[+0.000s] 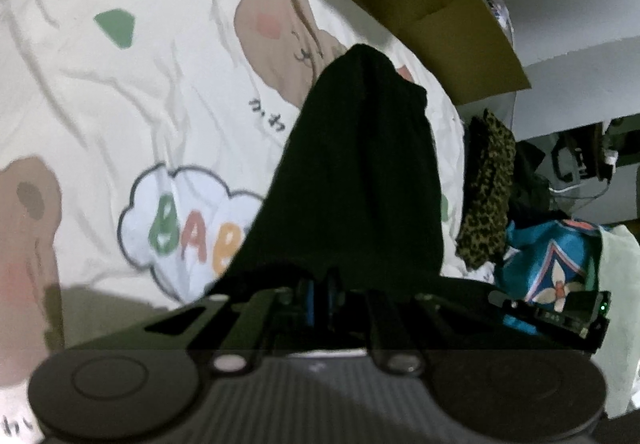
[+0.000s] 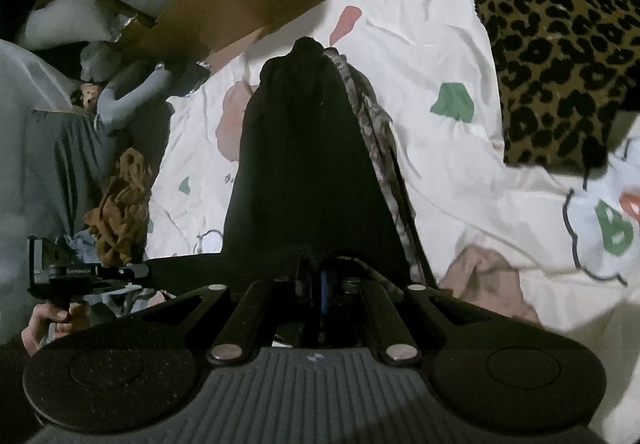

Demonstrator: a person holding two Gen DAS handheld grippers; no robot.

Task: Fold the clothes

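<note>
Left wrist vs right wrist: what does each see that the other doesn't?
Left wrist only: the brown bear face print on the sheet, a blue patterned cloth at the right edge, and the right gripper's body beside it.

Right wrist only: a crumpled brown garment, grey fabric on the left, and a floral edge along its black cloth.

Both: black cloth draped over the closed fingers, hiding the tips, the white printed sheet, the leopard-print fabric, and cardboard behind.
</note>
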